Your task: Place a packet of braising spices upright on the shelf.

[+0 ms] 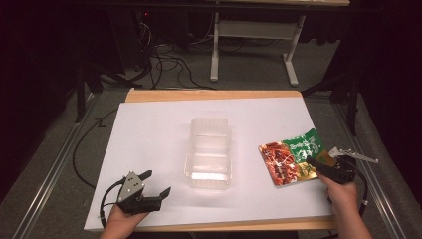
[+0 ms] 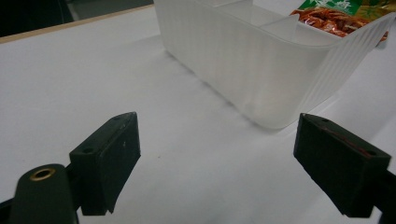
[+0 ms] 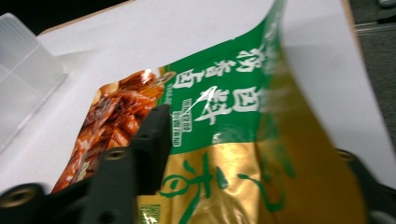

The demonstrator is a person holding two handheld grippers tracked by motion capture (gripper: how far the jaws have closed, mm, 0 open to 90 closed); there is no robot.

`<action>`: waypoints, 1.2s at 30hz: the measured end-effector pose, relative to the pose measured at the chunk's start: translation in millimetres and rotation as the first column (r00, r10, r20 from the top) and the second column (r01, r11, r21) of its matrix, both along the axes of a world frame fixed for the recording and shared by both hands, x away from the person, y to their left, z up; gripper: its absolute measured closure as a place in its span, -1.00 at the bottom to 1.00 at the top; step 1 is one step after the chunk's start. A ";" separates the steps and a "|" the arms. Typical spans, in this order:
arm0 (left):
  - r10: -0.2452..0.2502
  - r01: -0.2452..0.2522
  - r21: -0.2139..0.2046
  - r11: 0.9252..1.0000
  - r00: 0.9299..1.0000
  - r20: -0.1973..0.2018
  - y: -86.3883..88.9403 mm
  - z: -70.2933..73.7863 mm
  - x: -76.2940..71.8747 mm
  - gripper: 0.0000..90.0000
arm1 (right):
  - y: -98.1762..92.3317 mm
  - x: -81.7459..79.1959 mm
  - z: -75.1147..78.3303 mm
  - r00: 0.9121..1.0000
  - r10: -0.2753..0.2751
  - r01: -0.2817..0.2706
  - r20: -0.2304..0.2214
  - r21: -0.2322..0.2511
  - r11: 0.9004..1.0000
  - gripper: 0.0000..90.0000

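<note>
Fingers [image 3: 154,140] pinch snack packet [image 1: 293,157] (clear tray [image 1: 209,149] beside).

This looks like a lab or recording room set up for handling trials rather than a home or kitchen. A wooden counter [image 1: 149,94] is covered by a plain white sheet [image 1: 159,129] and stands on grey carpet [image 1: 64,164], with metal rails [image 1: 45,184] running along the floor on both sides. Behind it, loose black cables [image 1: 164,62] lie tangled on the floor near dark equipment, a white metal table frame [image 1: 291,62] stands farther back, and the surroundings are hung in black, all signs of a technical workspace.
</note>
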State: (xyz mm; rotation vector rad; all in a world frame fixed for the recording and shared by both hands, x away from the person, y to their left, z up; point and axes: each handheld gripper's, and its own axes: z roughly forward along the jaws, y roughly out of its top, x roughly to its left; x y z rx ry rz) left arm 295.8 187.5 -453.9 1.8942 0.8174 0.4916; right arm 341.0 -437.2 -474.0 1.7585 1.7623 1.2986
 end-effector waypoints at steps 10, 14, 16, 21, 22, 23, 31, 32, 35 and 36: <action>0.008 -0.008 0.003 1.000 1.000 0.000 2.4 0.3 -2.0 -0.66 | -3.6 -7.7 9.2 0.996 -0.041 0.045 0.083 -0.040 0.998 0.93; 0.005 -0.005 0.005 1.000 1.000 0.001 1.7 0.2 -1.8 -0.66 | 1.3 -10.2 15.2 0.993 -0.045 0.053 0.113 -0.065 0.996 1.00; 0.006 -0.006 0.004 1.000 1.000 0.000 1.7 0.0 -1.6 -0.66 | 3.4 -11.1 18.1 0.990 -0.046 0.056 0.130 -0.074 0.996 1.00; 0.005 -0.005 0.002 1.000 1.000 -0.002 2.3 0.0 -1.8 -0.66 | 9.0 -13.8 24.5 0.985 -0.047 0.064 0.163 -0.097 0.993 1.00; 0.006 -0.006 0.002 1.000 1.000 -0.002 2.4 0.1 -1.8 -0.66 | 10.8 -14.8 26.0 0.984 -0.051 0.069 0.173 -0.104 0.992 1.00; 0.007 -0.007 0.000 1.000 1.000 -0.002 2.5 0.1 -1.8 -0.66 | 11.8 -15.5 27.3 0.982 -0.046 0.066 0.183 -0.109 0.992 1.00; 0.007 -0.007 -0.003 1.000 1.000 -0.002 2.7 0.3 -1.8 -0.66 | 18.1 -22.1 40.6 0.968 -0.010 0.035 0.251 -0.094 0.995 1.00; 0.008 -0.008 -0.003 1.000 1.000 -0.001 2.7 0.3 -1.8 -0.66 | 19.7 -22.8 42.8 0.965 -0.007 0.032 0.261 -0.092 0.995 1.00; 0.008 -0.008 -0.005 1.000 1.000 0.001 3.3 0.6 -1.7 -0.66 | 25.9 -25.3 49.8 0.956 0.005 0.024 0.293 -0.096 0.995 1.00; 0.008 -0.008 -0.005 1.000 1.000 0.001 3.4 0.6 -1.7 -0.66 | 28.0 -26.0 52.2 0.954 0.008 0.021 0.300 -0.094 0.995 1.00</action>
